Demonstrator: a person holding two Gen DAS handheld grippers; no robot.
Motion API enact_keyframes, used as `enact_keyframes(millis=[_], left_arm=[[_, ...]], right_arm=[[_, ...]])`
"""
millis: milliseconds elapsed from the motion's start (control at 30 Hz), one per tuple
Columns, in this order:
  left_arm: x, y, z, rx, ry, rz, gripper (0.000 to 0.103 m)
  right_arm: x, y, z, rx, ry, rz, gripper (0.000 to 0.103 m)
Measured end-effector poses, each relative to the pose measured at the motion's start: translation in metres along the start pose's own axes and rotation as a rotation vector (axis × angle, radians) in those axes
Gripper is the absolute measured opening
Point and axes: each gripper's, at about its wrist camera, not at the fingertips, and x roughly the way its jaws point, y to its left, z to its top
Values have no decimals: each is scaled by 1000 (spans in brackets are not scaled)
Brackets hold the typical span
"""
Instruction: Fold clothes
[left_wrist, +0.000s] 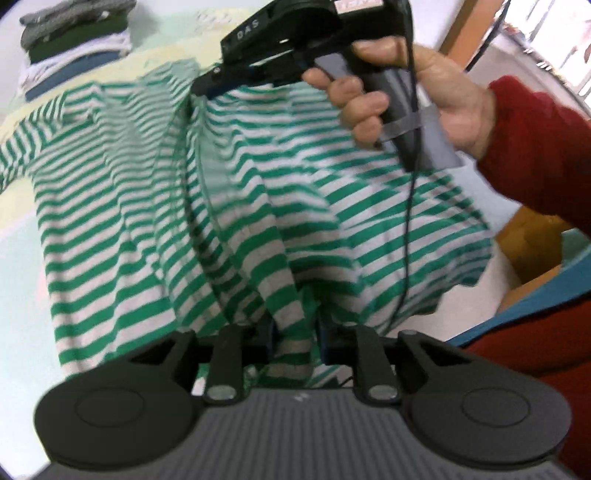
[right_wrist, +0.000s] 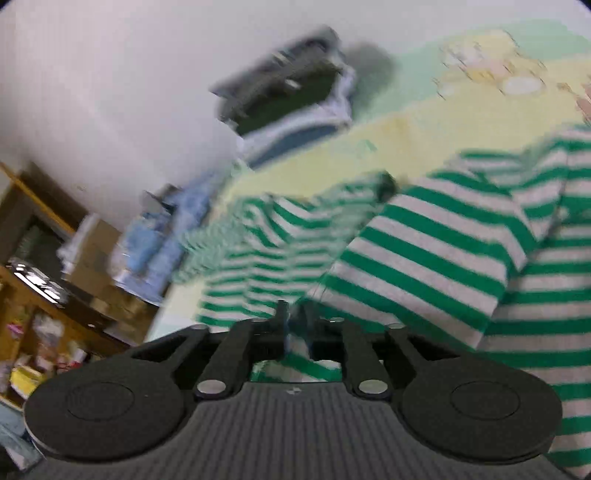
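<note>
Grippers hold a green-and-white striped shirt (left_wrist: 236, 206) above a pale yellow bed sheet (right_wrist: 332, 147). The left gripper (left_wrist: 295, 341), jaws nearly closed, pinches a bunched fold of striped cloth near the camera. The right gripper (left_wrist: 207, 83), held in a hand (left_wrist: 413, 96) with a red sleeve (left_wrist: 543, 147), has narrowly parted jaws with cloth between them; whether they press it is unclear. A stack of folded clothes (left_wrist: 70, 48) sits far left. Likely step: lifting the shirt to spread it. Next, lay it flat.

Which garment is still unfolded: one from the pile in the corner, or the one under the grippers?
The green-and-white striped shirt, spread loose and rumpled across the bed. The stack of clothes in the far corner is already folded flat.
</note>
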Motion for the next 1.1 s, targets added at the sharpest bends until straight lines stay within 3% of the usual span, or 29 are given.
enact_keyframes(millis=[100,167,300,433,600,633,667,733,800,867,933,1033,1100], left_arm=[[1,3,0,-3,-9,8,22],[-1,3,2,2,-22,20,27],[-11,3,14,25,-54,55,27],[-25,6,28,28,-106,41,38],[-25,9,36,47,-93,70,38],[-25,10,36,50,-89,76,38],[-25,11,37,54,-84,83,38],[-27,14,35,56,-78,100,45],[-32,19,26,36,-70,120,57],[-35,23,16,12,-57,132,57],[-36,26,6,-11,-44,140,57],[-33,27,-7,-34,-27,149,58],[-28,24,-14,-35,-20,151,65]], right_arm=[[-24,-10,-4,-23,-15,-8,25],[-41,-11,-12,-88,24,-40,33],[-69,-8,-41,-239,140,-82,33],[-81,-5,-80,-307,276,-19,34],[-79,-3,-102,-243,343,86,36],[-77,-1,-104,-241,341,80,36],[-77,-2,-105,-236,337,86,29],[-77,-3,-106,-225,329,98,16],[-85,-5,-103,-194,303,117,12],[-97,-9,-100,-160,269,143,3],[-114,-13,-94,-124,231,188,4],[-126,-12,-90,-143,202,133,3],[-131,-11,-92,-183,206,91,3]])
